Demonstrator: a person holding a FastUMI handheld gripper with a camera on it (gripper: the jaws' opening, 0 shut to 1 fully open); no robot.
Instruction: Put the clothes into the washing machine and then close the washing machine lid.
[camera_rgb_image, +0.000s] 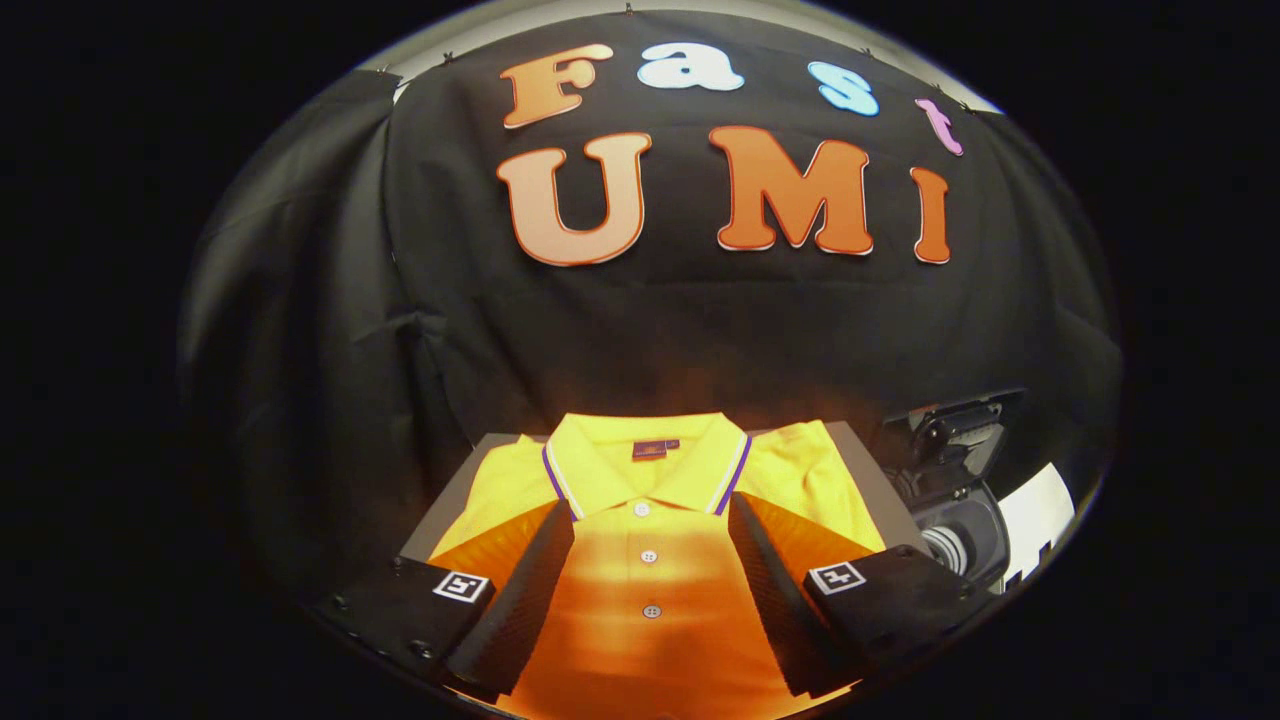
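Polo shirt (650, 590), yellow w/ striped collar, lies flat on the grey bench (868, 470), collar toward the far edge, sleeves reaching both side edges; gripper (650, 520) spread wide over the button placket, fingers (525, 590) not pinching anything; washing machine (965, 520) w/ lid up just beyond bench's right edge.

Seemingly a staged recording booth: black cloth wall (640, 320) behind a small table (868, 470).
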